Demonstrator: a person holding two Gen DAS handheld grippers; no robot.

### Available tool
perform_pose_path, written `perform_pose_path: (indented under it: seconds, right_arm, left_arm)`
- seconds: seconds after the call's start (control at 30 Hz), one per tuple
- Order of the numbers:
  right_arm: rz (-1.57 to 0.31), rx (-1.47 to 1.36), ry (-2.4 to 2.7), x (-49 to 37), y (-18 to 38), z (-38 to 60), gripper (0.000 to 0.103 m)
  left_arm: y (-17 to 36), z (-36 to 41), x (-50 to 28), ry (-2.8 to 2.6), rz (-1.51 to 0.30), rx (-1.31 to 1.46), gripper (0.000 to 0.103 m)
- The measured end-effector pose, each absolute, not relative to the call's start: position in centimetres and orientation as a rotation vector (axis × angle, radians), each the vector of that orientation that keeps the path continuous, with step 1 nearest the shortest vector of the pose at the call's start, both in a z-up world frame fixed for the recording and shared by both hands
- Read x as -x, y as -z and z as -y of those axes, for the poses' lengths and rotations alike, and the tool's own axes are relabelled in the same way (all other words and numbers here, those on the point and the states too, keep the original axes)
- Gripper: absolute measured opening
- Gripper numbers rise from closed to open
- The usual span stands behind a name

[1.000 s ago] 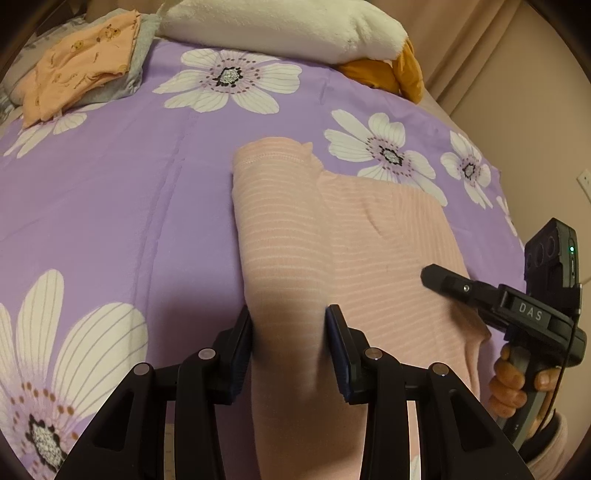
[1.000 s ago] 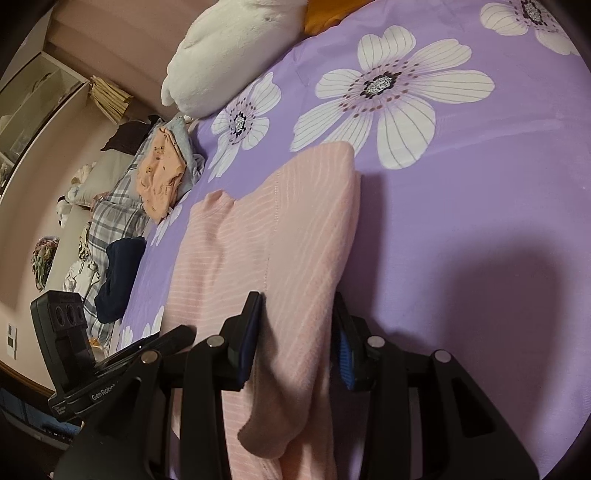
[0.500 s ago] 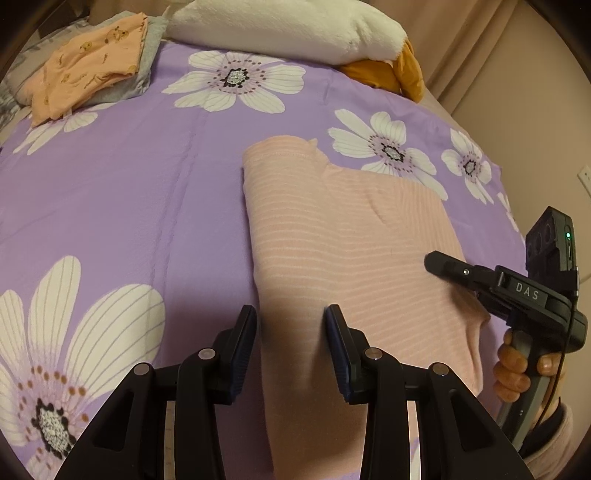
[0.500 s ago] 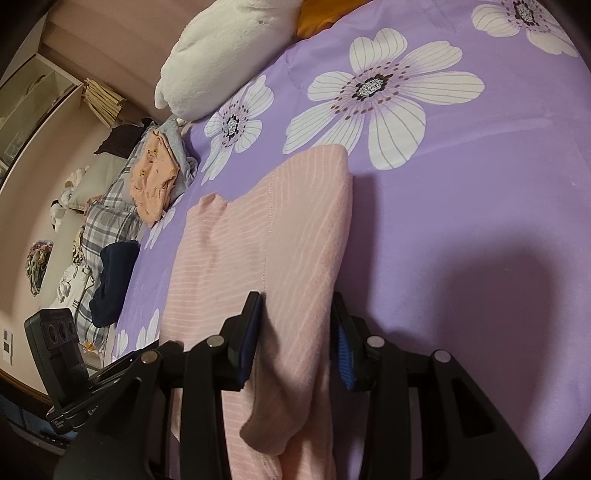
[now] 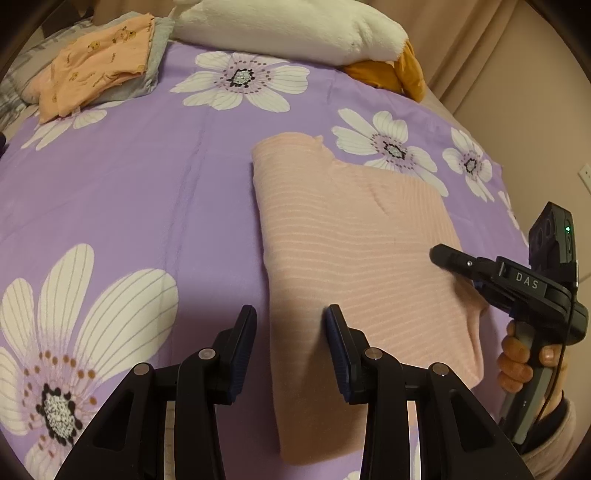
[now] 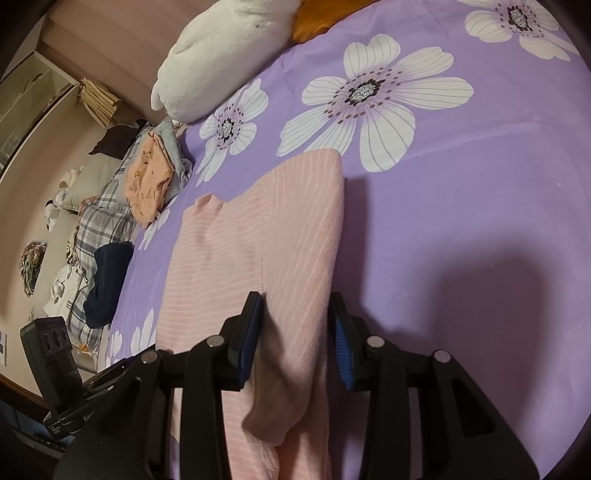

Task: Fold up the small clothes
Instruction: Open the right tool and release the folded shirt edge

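Observation:
A pink striped garment (image 5: pixel 351 240) lies flat on the purple flowered bedsheet (image 5: pixel 129 192), its sides folded in. My left gripper (image 5: pixel 291 325) hovers over its near left edge. The jaws stand apart, and bare sheet shows between the left finger and the cloth. My right gripper (image 6: pixel 295 325) stands open over the garment (image 6: pixel 258 240) at its right edge, with a folded-in sleeve end lying under it. The left wrist view shows that right gripper (image 5: pixel 437 254) from the side, held by a hand (image 5: pixel 517 354). The left gripper's body (image 6: pixel 55 369) shows at the lower left of the right wrist view.
A folded orange garment (image 5: pixel 99 70) rests on grey cloth at the far left. A white plush pillow (image 5: pixel 288 26) and a mustard cushion (image 5: pixel 388 74) lie at the bed's head. Plaid (image 6: pixel 99 221) and navy clothes (image 6: pixel 107 277) are piled beyond the left side.
In the left wrist view the garment's left edge has slid rightward between my fingers, so the left gripper has shifted slightly left. The cloth's top now lies flatter. The right gripper has kept still.

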State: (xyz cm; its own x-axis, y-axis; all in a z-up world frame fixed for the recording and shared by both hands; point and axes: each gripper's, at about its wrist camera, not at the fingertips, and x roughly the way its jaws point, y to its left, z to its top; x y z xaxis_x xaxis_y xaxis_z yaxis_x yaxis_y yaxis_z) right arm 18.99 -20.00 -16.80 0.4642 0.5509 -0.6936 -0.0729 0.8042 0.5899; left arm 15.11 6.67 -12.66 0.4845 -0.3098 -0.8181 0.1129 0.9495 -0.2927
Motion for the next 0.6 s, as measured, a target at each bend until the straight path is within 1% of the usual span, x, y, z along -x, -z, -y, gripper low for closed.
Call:
perform_pose_path:
  seconds: [0.6]
  right_arm:
    - [-1.019,-0.543,-0.378,-18.5,16.6,21.1,0.037]
  left_arm:
    - [12.6,-7.0,-14.3,0.246,-1.039,0.203,0.036]
